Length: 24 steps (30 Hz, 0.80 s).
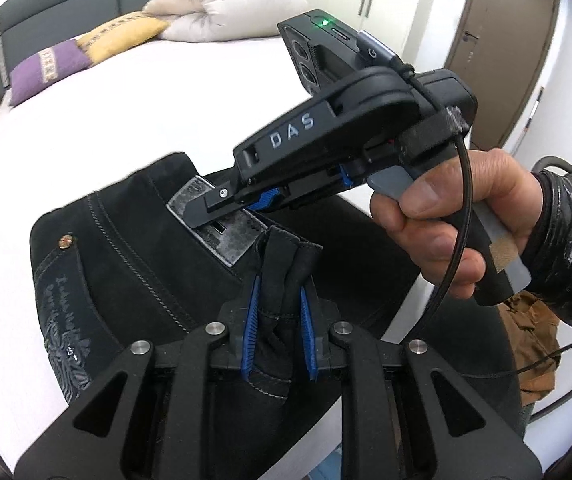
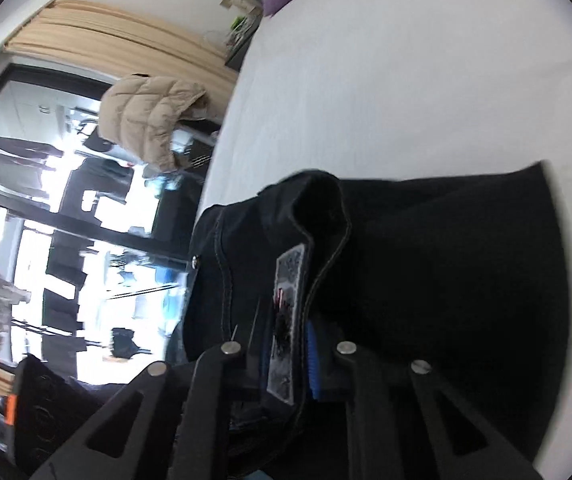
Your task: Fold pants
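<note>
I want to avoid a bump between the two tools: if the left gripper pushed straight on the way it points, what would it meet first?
Likely the right gripper, whose tips sit on the waistband patch just beyond the fold of pants that the left gripper clamps; depth is unclear.

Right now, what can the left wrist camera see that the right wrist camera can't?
Only the left wrist view shows the person's hand holding the right gripper, the folded white duvet, the yellow pillow and the brown door. It also shows the left gripper shut on a bunched fold of black fabric.

Only the right wrist view shows the beige puffer jacket and the big window.

Both show the black denim pants, their grey waistband patch, the white bed sheet and the purple pillow.
</note>
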Each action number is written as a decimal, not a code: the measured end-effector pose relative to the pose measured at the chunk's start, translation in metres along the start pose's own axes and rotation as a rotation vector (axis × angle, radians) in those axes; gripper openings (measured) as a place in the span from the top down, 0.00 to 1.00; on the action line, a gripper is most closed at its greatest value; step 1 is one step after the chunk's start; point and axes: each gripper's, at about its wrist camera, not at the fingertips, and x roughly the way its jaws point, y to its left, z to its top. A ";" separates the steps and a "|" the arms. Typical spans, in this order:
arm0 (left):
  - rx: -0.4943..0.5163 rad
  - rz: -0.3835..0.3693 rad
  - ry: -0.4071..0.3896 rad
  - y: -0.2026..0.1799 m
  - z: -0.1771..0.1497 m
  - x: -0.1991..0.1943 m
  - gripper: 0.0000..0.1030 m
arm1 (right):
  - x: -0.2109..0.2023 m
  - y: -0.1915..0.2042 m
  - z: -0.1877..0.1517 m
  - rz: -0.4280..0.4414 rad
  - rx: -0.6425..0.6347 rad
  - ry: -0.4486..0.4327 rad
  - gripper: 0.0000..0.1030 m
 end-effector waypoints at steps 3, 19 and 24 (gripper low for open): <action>0.019 -0.022 0.006 -0.009 0.013 0.010 0.83 | -0.015 -0.012 -0.002 -0.046 0.008 -0.022 0.85; 0.079 -0.079 0.057 -0.042 0.034 0.053 0.83 | -0.057 -0.049 -0.004 -0.152 0.016 -0.086 0.86; 0.088 -0.089 0.072 -0.040 0.035 0.062 0.83 | -0.060 -0.061 -0.011 -0.139 0.043 -0.103 0.86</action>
